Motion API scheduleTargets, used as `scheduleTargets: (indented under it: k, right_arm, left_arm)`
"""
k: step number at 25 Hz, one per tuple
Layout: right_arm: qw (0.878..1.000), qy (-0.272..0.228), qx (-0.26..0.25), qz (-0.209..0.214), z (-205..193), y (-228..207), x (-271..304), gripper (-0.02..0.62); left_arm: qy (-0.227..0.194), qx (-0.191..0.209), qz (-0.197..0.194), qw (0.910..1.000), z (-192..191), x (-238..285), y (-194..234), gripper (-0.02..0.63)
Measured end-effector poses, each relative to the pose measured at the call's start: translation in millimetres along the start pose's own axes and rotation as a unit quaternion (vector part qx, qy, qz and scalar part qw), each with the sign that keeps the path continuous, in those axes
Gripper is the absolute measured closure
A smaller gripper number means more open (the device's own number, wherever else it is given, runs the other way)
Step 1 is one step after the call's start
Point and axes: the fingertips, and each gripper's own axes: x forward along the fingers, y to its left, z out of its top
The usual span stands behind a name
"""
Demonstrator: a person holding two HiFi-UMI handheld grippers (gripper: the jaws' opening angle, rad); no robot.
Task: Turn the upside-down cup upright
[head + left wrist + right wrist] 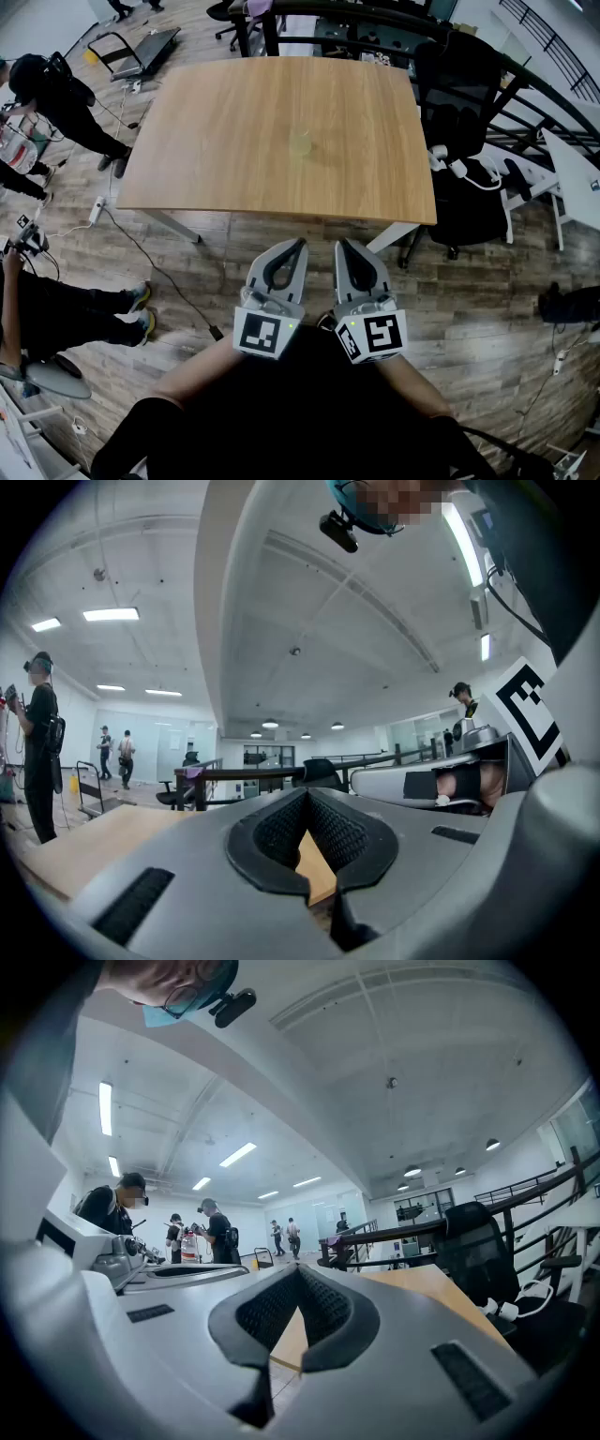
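Observation:
A small, pale, see-through cup (301,143) stands near the middle of the wooden table (216,141). It is too faint to tell which way up it is. My left gripper (299,243) and right gripper (341,243) are side by side close to my body, over the floor short of the table's near edge and well away from the cup. Both are shut with nothing between the jaws. In the left gripper view the left gripper (306,795) points level over the table (84,846). In the right gripper view the right gripper (298,1270) does the same, and the cup does not show.
A black office chair (461,112) stands at the table's right side, with white cables beside it. People (56,98) stand on the wooden floor at the left, and a seated person's legs (84,314) are at the near left. A dark railing (375,19) runs behind the table.

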Motion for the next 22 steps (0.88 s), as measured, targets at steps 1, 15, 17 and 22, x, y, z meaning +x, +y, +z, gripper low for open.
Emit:
scheduleTargets:
  k: [1, 15, 17, 22]
  right_arm:
    - [1.000, 0.001, 0.000, 0.001, -0.4, -1.2, 0.6, 0.581]
    - [1.000, 0.005, 0.001, 0.024, -1.6, -26.0, -7.1, 0.581]
    - [1.000, 0.007, 0.001, 0.030, -2.2, -31.3, -10.0, 0.581]
    - [0.999, 0.020, 0.030, 0.037, -13.1, -47.6, -10.4, 0.581]
  left_arm:
    - [0.000, 0.000, 0.000, 1.0000, 0.1, 1.5, -0.3, 0.598]
    - [0.008, -0.010, 0.028, 0.9995, -2.0, 17.4, -21.2, 0.598]
    - [0.008, -0.012, 0.037, 0.9992, -3.1, 19.6, -25.1, 0.598]
    - [0.016, -0.019, 0.051, 0.9984, -10.2, 27.7, -28.6, 0.598]
